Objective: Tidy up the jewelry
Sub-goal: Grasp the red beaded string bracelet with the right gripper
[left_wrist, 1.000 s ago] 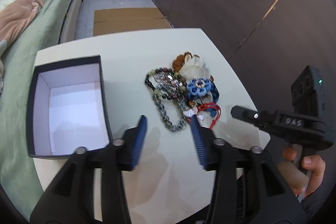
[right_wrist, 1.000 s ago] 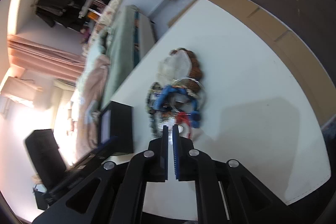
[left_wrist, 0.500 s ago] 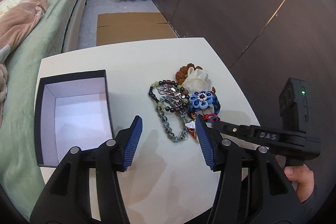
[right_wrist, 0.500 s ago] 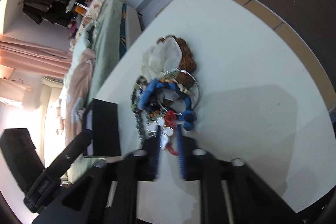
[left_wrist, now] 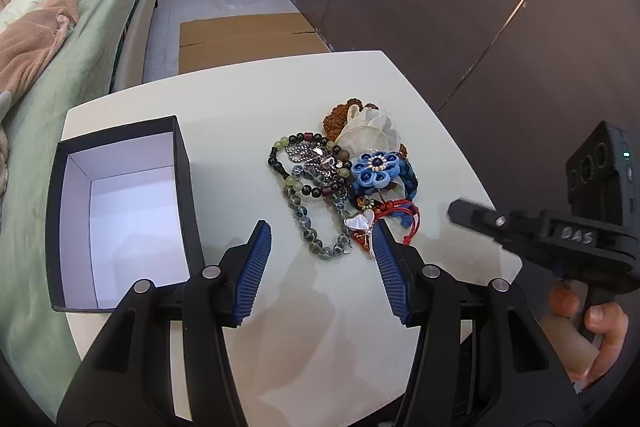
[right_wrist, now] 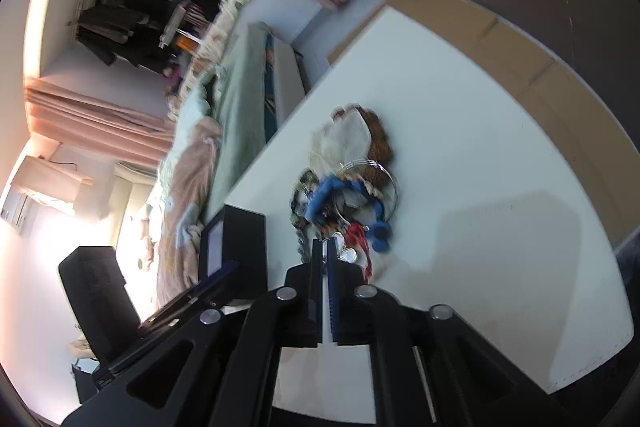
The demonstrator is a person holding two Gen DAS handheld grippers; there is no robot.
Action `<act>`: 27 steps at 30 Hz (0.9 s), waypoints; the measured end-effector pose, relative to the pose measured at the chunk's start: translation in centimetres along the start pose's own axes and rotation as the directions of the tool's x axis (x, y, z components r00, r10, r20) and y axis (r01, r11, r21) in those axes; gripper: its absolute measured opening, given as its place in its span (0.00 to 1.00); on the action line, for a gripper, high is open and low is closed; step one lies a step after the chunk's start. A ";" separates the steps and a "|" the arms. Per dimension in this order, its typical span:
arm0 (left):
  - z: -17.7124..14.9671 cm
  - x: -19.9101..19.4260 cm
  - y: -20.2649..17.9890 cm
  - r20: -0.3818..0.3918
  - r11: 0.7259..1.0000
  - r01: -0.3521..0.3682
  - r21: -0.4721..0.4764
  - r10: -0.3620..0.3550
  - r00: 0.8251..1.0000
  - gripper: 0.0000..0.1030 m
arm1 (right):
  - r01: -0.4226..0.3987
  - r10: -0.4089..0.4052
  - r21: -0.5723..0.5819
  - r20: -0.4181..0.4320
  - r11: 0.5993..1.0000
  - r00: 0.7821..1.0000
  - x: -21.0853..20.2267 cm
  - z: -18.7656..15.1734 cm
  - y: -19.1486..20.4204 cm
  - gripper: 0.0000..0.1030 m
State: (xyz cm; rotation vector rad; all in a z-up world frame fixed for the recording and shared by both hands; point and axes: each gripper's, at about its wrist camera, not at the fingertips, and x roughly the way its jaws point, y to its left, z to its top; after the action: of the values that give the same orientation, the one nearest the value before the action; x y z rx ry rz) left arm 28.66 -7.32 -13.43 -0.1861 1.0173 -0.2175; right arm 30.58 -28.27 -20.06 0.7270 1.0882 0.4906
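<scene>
Tangled heap of beaded necklaces, blue fabric flower and red cord (left_wrist: 344, 183) sits mid white tabletop (left_wrist: 240, 99), open black cardboard box (left_wrist: 120, 211) beside it. Left tool (left_wrist: 320, 263) gapes wide, empty; right tool (right_wrist: 325, 247) pinched closed at the heap's edge, holding nothing I can see.

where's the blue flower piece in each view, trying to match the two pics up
Left wrist view: the blue flower piece lies right of centre, on top of the jewelry pile, beyond the left gripper.
Right wrist view: it shows blurred near the centre, just beyond the right gripper.
Shared landmark: the black box, at the left of the left wrist view and lower left of the flower in the right wrist view.
</scene>
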 end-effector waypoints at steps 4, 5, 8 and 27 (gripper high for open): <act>0.3 -0.2 0.3 0.008 1.000 -0.002 -0.010 0.002 1.000 0.52 | 0.028 -0.028 0.002 -0.033 1.000 0.999 0.9 0.4 0.0 0.05; 0.4 -0.3 0.3 0.010 1.000 -0.002 -0.011 0.003 1.000 0.52 | 0.042 -0.042 0.007 -0.041 0.999 0.998 1.1 0.4 -0.1 0.06; 0.5 -0.4 0.4 0.012 1.000 0.000 -0.015 0.001 1.000 0.52 | 0.064 -0.062 0.030 -0.065 0.998 0.996 1.6 0.3 -0.5 0.06; 0.2 -1.4 2.2 0.025 0.999 0.009 -0.048 -0.008 1.000 0.55 | 0.158 -0.151 0.058 -0.102 0.986 0.983 4.1 0.1 -0.7 0.13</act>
State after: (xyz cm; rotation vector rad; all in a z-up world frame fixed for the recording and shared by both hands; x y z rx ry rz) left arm 28.30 -4.81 -12.74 -0.2366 0.9981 -0.1976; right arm 32.26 -25.96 -23.04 0.6752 1.2467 0.3616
